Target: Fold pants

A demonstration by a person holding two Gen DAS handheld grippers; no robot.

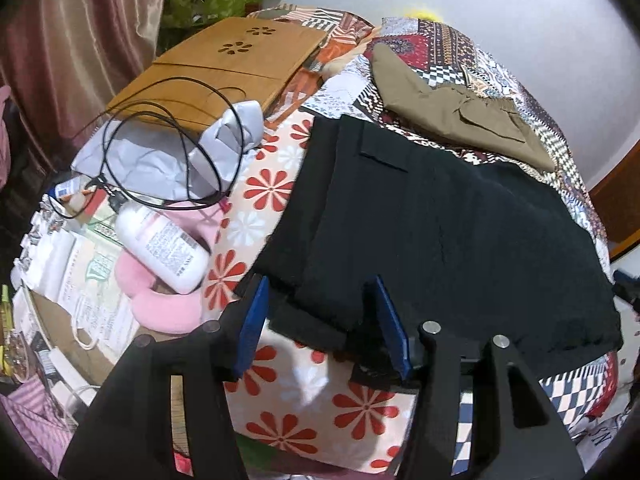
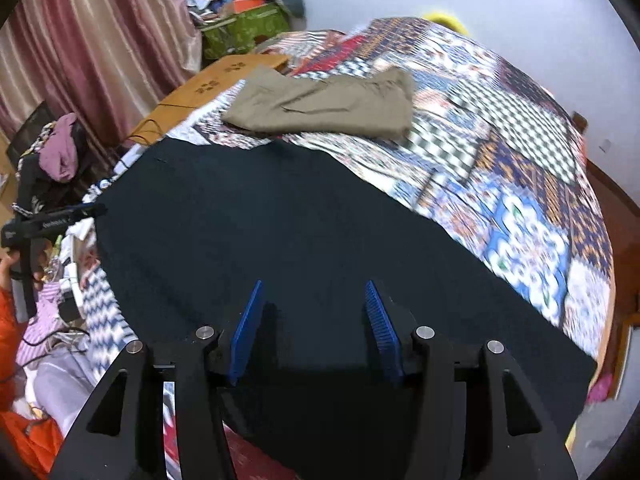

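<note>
Black pants [image 1: 440, 232] lie flat on the patterned bed, waistband end toward the left. My left gripper [image 1: 320, 296] is open, its blue pads on either side of the pants' near left corner, just above it. In the right wrist view the black pants [image 2: 280, 248] fill the middle. My right gripper [image 2: 314, 300] is open and empty, hovering over the pants' near part. The left gripper shows in the right wrist view at the far left [image 2: 52, 220], held by a hand.
Olive-brown pants [image 1: 452, 108] lie further back on the patchwork bedspread [image 2: 500, 160]. At the left are a wooden lap board [image 1: 224, 68], black cable [image 1: 172, 140], white bottle [image 1: 164, 244], pink cushion [image 1: 168, 308] and papers. Curtains [image 2: 100, 40] hang at the left.
</note>
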